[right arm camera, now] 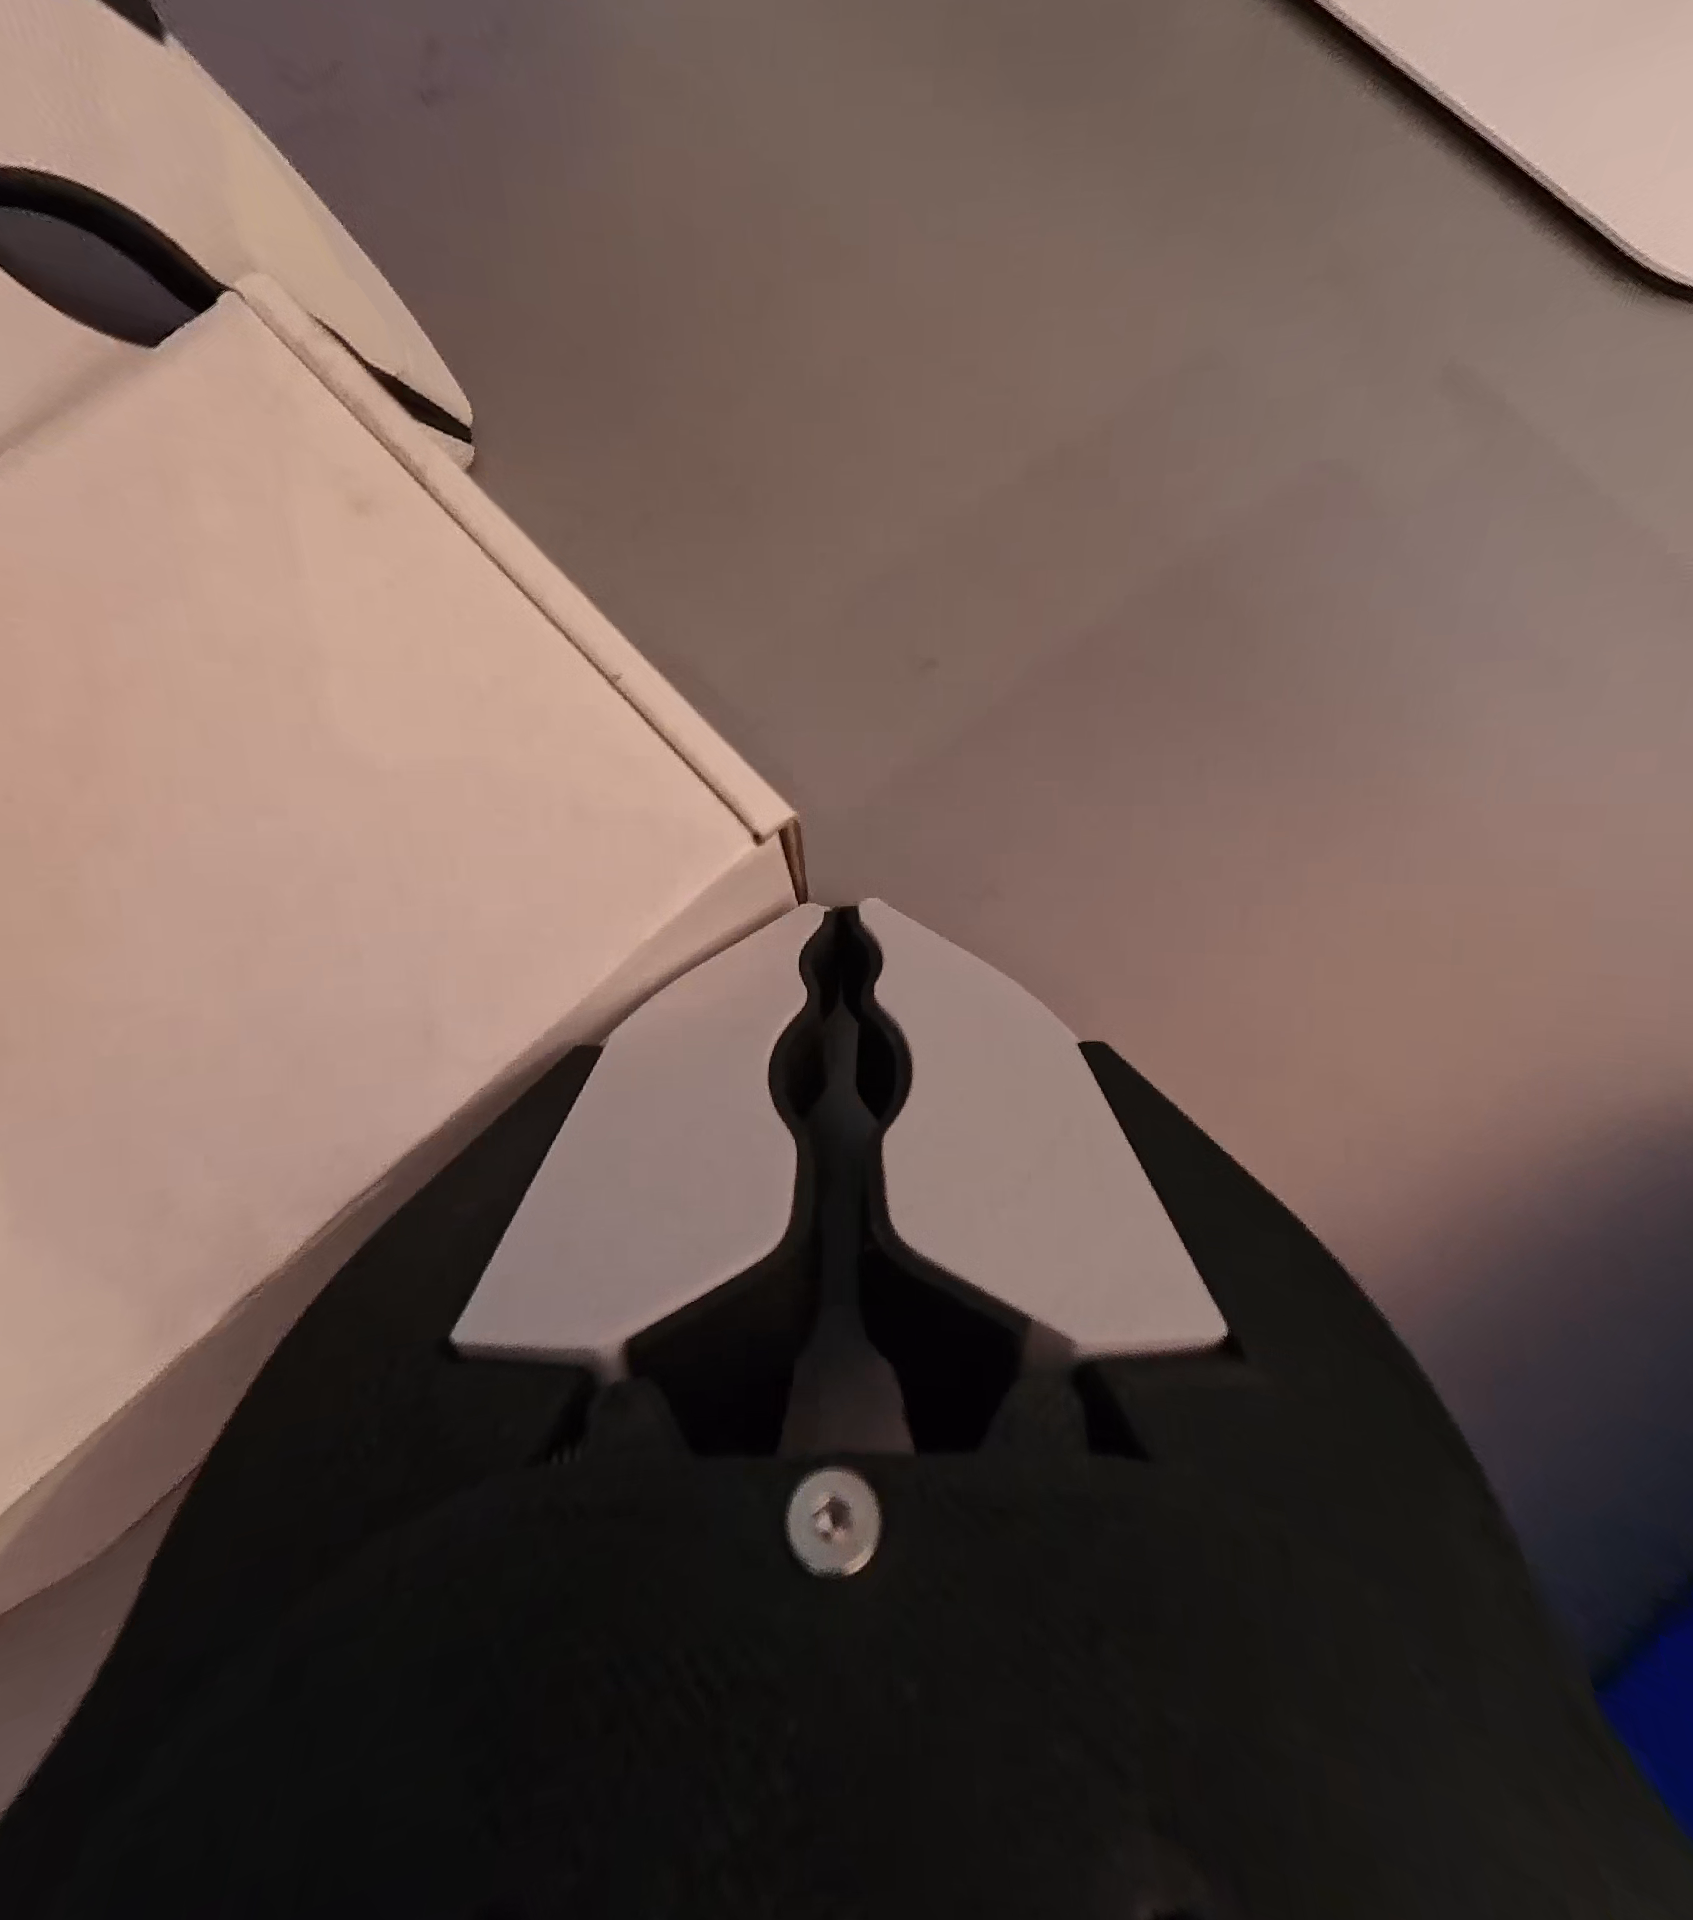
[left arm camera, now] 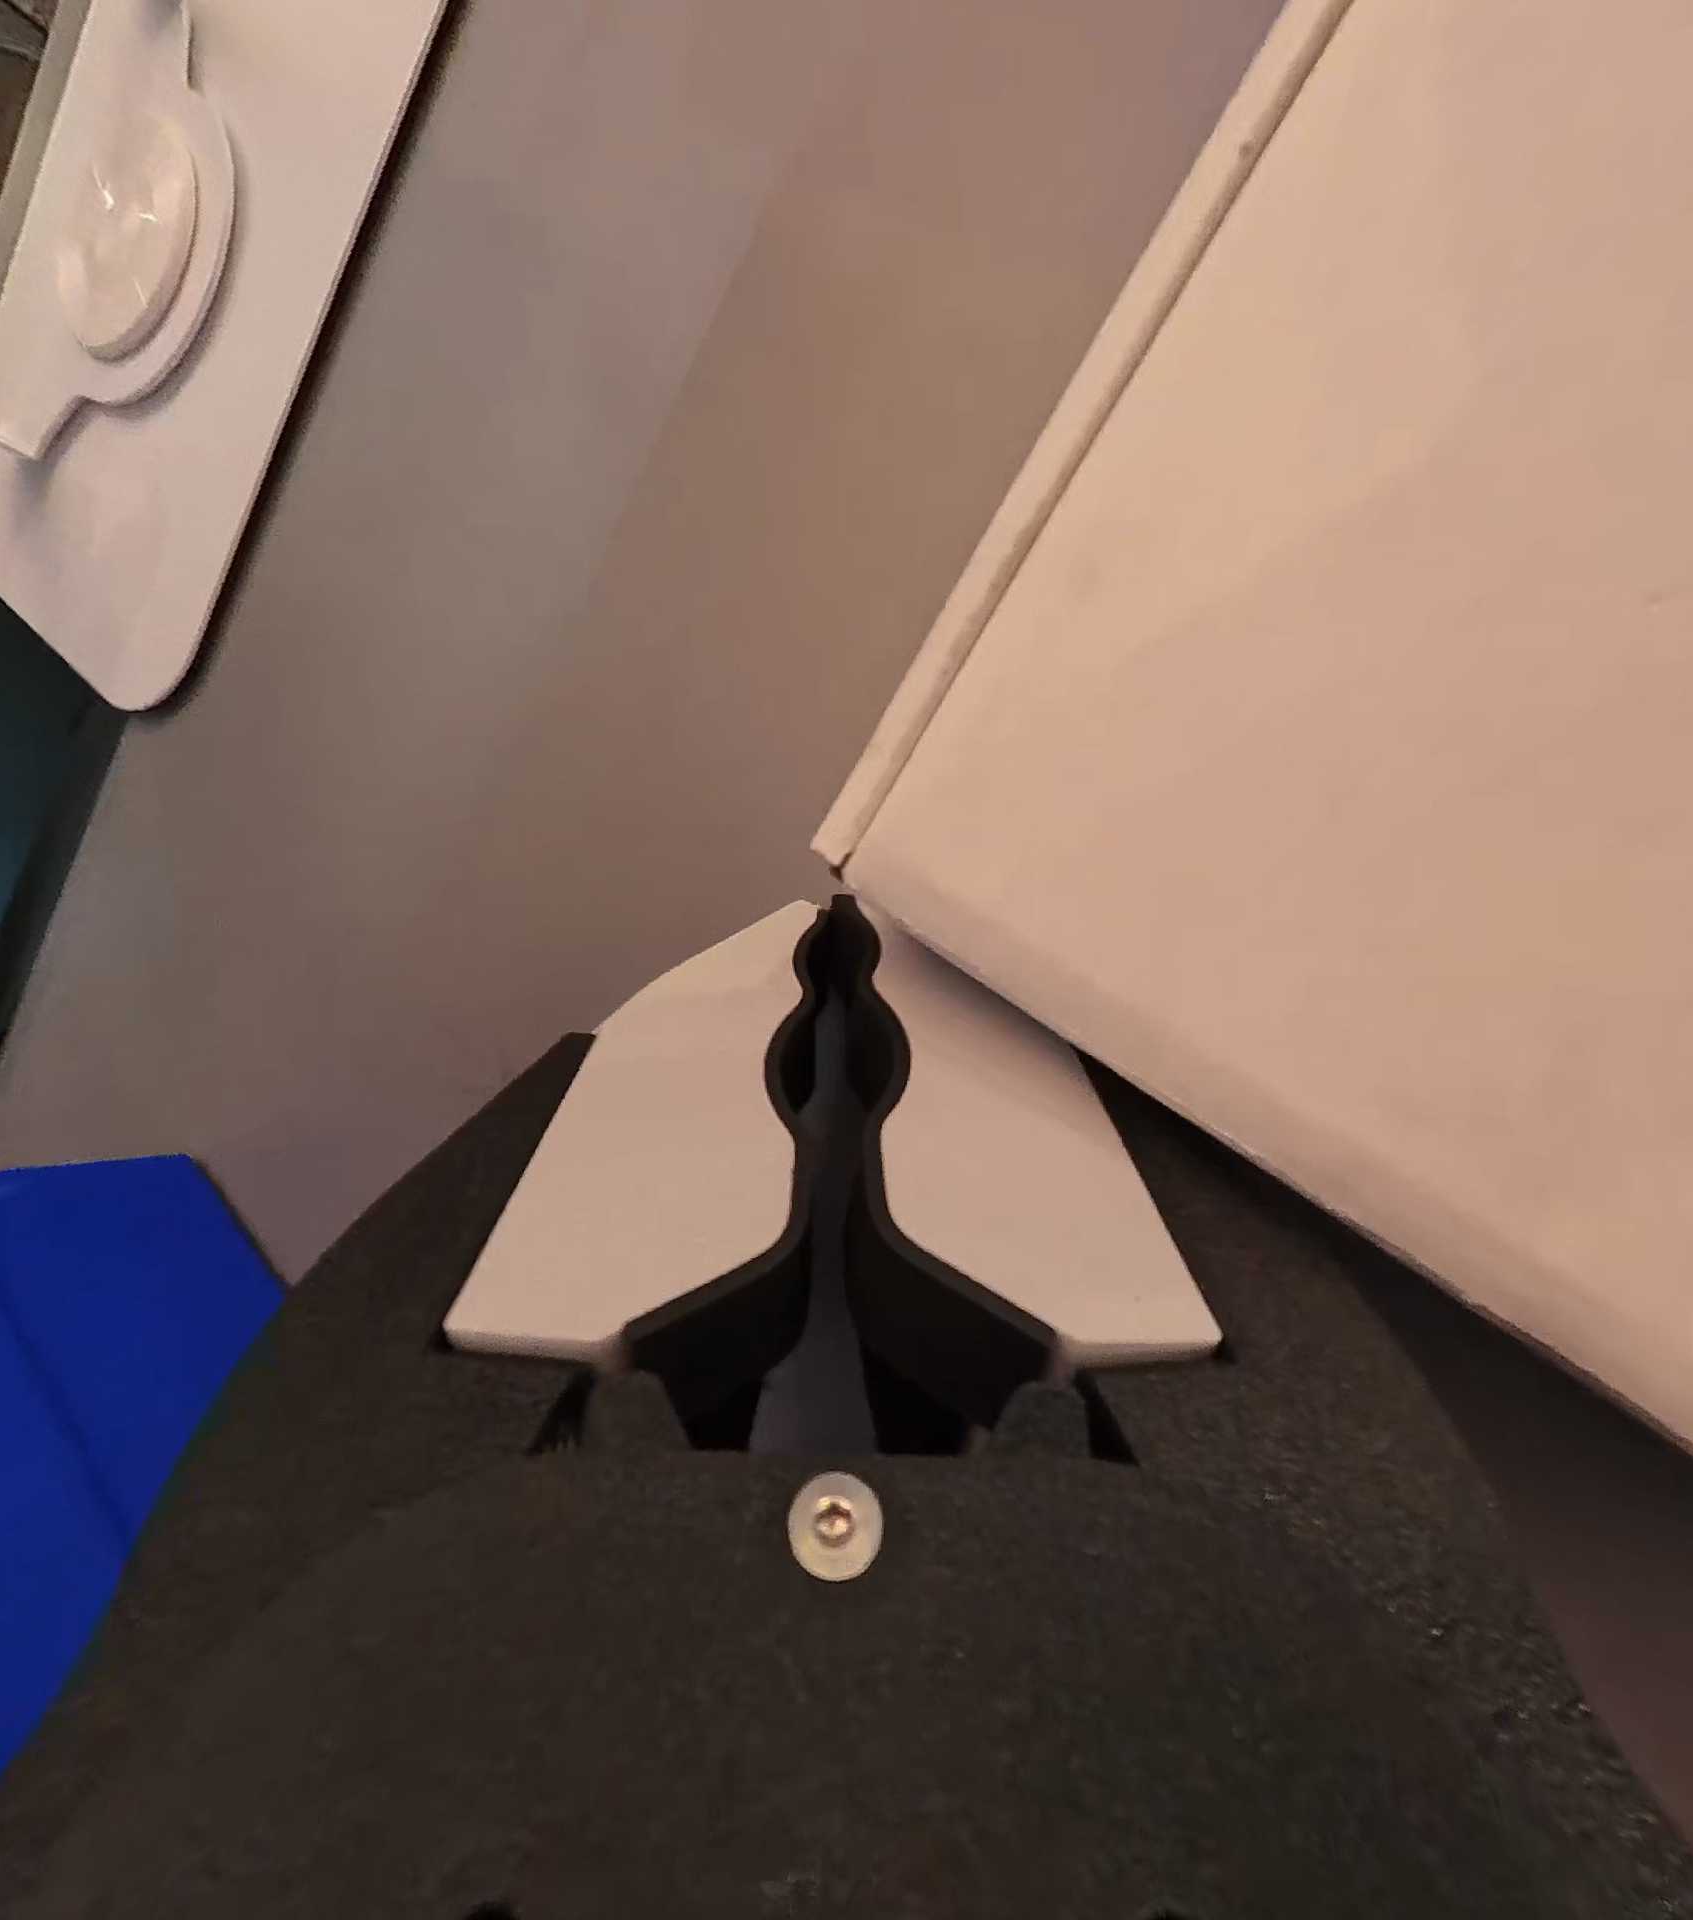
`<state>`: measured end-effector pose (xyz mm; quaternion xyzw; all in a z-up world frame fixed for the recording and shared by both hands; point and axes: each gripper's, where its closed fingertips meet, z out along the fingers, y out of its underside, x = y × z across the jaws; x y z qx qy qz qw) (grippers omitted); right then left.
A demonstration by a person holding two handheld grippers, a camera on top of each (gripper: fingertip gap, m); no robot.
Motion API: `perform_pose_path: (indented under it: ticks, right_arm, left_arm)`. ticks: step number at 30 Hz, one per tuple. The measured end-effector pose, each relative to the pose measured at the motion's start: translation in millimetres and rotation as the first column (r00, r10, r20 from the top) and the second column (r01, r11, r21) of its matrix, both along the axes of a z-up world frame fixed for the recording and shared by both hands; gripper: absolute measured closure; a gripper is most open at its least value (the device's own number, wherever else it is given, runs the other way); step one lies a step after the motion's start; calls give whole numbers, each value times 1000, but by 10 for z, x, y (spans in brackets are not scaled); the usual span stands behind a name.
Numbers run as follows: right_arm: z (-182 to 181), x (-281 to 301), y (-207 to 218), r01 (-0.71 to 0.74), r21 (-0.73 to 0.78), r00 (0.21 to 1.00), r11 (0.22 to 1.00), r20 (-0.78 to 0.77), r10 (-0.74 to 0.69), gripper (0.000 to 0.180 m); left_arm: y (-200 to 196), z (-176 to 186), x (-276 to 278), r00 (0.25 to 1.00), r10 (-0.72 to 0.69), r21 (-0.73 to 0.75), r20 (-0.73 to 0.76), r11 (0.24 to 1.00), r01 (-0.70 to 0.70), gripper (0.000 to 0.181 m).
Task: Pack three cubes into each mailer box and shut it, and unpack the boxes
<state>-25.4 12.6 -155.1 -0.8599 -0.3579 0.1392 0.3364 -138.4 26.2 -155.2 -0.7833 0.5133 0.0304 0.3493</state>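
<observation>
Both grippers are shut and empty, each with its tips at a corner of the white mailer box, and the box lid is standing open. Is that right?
Not quite: the lid is down, not open. The left wrist view shows the left gripper at a corner of the closed white mailer box; the right wrist view shows the right gripper likewise. Both are shut and empty.

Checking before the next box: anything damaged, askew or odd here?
Nothing stands out. The white mailer box lies shut on the grey table, no crushing visible. Both hand-held grippers, left and right, are closed and empty at its near corners.
</observation>
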Motion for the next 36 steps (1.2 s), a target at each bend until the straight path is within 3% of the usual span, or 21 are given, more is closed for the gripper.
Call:
perform_pose_path:
  ticks: [1,7,10,12,15,20,26,28,30,33,36]
  right_arm:
    - [1,-6,-1,-6,-2,1000,1000,12,6,179]
    - [2,-12,-1,-7,0,1000,1000,-5,7,178]
    - [0,0,-50,19,-27,1000,999,-5,-20,178]
    - [5,109,-119,30,-2,996,1000,89,-30,178]
    - [-9,256,-279,21,8,974,1000,226,-23,178]
    - [-17,14,-606,-47,-147,995,988,84,59,179]
    - [-15,7,-607,-65,-158,993,985,90,80,179]
    - [72,63,-627,-49,-150,988,987,137,70,179]
    - [297,196,-636,-31,-54,976,998,212,42,178]
    - [687,107,-1007,-203,-32,972,979,113,205,179]
    - [956,-156,-1692,-549,-53,835,834,-72,545,179]
  left_arm:
    - [3,0,1,1000,-5,-3,-9,1000,5,181]
    - [7,-2,-4,1000,1,-16,-1,1000,-1,181]
    - [-59,-2,-104,995,94,-83,13,992,-93,177]
    - [-192,8,-212,995,100,-117,-26,988,-102,181]
    - [-488,28,-158,999,36,-233,30,972,-28,181]
    - [-778,5,12,996,-36,-340,83,938,62,181]
    - [-794,-15,14,999,-31,-343,44,938,44,181]
    - [-762,27,-6,995,58,-380,82,925,-22,181]
    - [-546,208,-54,972,169,-299,162,947,-115,181]
    - [-284,577,-11,893,222,-198,391,968,-154,181]
    - [-172,825,187,804,188,-200,565,976,-88,181]
